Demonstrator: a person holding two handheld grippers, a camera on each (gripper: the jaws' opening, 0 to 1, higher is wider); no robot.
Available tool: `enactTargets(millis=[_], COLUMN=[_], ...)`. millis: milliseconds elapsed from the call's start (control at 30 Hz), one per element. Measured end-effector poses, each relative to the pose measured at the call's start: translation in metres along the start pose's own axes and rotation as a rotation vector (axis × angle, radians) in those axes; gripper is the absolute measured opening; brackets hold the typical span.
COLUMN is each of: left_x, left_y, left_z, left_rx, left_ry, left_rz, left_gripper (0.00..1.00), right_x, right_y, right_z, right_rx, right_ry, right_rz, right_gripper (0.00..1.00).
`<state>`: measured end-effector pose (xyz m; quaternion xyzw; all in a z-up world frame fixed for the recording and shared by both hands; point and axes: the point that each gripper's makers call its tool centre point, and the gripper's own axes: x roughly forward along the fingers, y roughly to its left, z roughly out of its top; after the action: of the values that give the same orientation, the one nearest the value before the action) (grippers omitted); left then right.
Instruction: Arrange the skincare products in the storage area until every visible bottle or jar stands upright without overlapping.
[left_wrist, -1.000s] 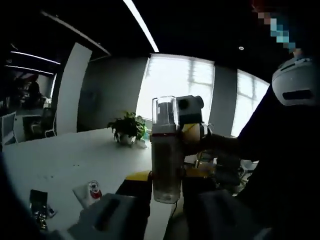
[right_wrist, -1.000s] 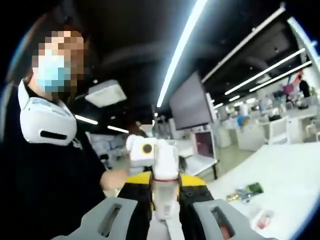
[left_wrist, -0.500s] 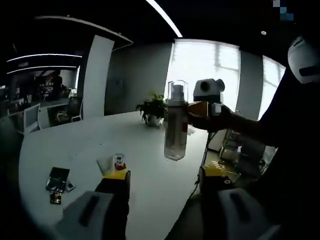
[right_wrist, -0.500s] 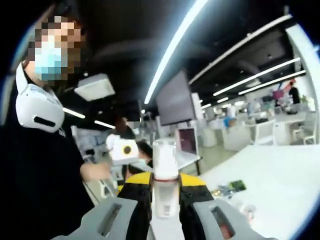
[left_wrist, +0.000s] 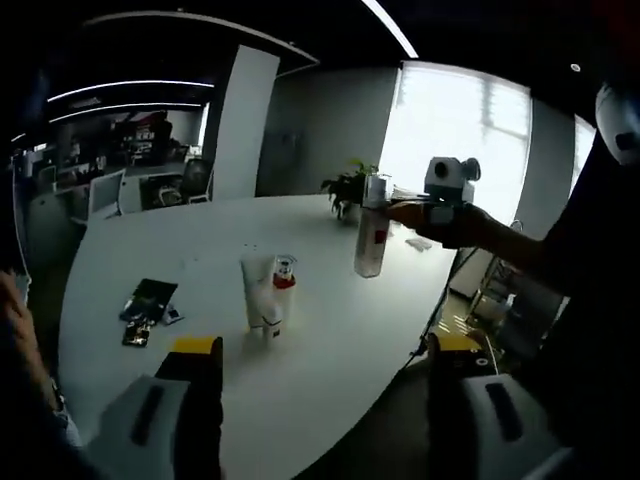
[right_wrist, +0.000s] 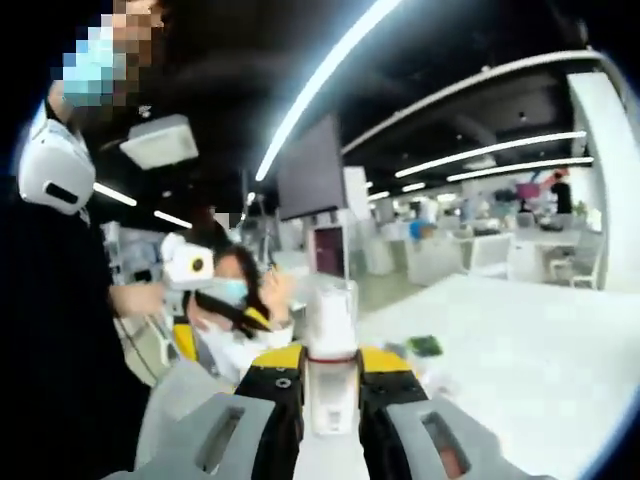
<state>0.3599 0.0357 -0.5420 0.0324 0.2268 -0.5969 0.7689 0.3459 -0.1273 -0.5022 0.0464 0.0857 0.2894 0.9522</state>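
- We see potted plant (left_wrist: 348, 188) at far edge of white table (left_wrist: 180, 250).
- Dark packets (left_wrist: 146, 302) lie w/ small items nr left edge.
- Office chair (left_wrist: 193, 180) beyond.

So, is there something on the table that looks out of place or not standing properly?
Not that I can tell. On the white table, a white tube and a small red-collared bottle stand upright, close together. The right gripper holds the clear bottle upright in the air. Dark flat items lie near the table's edge.
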Motion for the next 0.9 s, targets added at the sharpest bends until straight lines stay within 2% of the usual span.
enactTargets(millis=[100,233,400,533,900], left_x=[-0.002,-0.006,-0.013,-0.015,-0.01], left_y=[0.006,0.013,0.021,0.031,0.043], left_z=[-0.009,-0.015,-0.014,-0.015,-0.031], left_rx=[-0.022,-0.011,0.031,0.006,-0.041], left_ry=[0.01,0.01,-0.028,-0.038,-0.024], left_rz=[0.026,0.065,0.114,0.142,0.169], left_gripper=[0.85,0.9,0.96,0.99,0.99], right_x=[0.005,0.013,0.022,0.027,0.04], right_y=[-0.008,-0.013,-0.019,-0.025,-0.057], right_z=[-0.014,-0.029,-0.046,-0.051,-0.085], right_rx=[-0.031,-0.042,-0.051,-0.038,-0.073], right_ry=[0.021,0.033,0.055,0.038,0.053], right_rz=[-0.021,-0.021,-0.03,-0.035,-0.074], right_gripper=[0.11,0.11,0.11,0.11,0.11])
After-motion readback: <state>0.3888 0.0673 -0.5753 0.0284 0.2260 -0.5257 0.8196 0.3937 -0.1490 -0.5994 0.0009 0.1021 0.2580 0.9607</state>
